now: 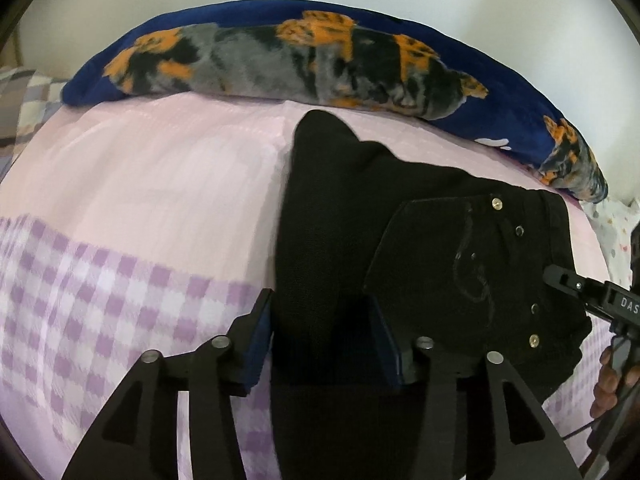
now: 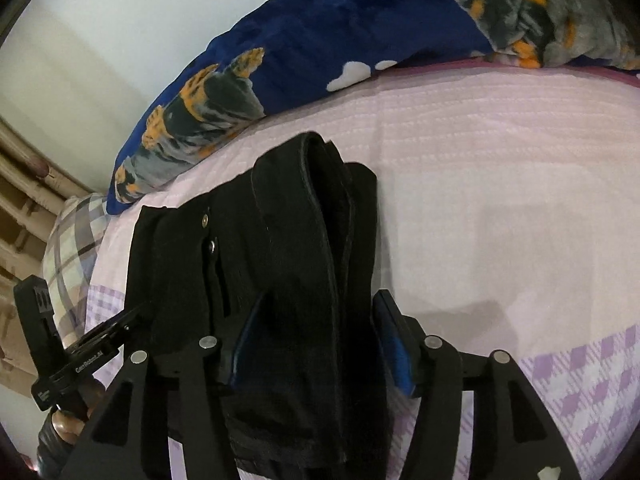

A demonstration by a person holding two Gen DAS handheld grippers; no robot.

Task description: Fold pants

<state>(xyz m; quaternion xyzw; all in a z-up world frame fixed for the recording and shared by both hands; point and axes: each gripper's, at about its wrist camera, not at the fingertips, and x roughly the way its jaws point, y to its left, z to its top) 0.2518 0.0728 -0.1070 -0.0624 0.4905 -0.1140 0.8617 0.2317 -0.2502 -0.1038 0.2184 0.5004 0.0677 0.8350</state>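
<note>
Black pants (image 1: 352, 216), partly folded into a thick bundle, lie on a bed spread with a pale pink sheet (image 1: 160, 168) that gives way to lilac-and-white check nearer the cameras; small metal rivets and a back pocket with pale stitching show on the waist end (the fabric looks heavy, like denim). In the left wrist view the bundle's long axis runs from the camera away toward a blue blanket (image 1: 248, 16) printed with orange and grey patches, which lies along the far side of the bed against a light wall, the leg end pointing that way. The left gripper (image 1: 324, 344) has its blue-padded fingers set apart with a fold of black cloth between them; whether the pads press the cloth cannot be told. The right gripper (image 2: 316, 344) likewise straddles stacked layers of the pants, its fingers wide, the right pad showing a gap beside the cloth. Each view catches the other gripper at the waistband edge, with the person's fingertips on its handle. A plaid pillow (image 2: 72, 240) lies beyond.
</note>
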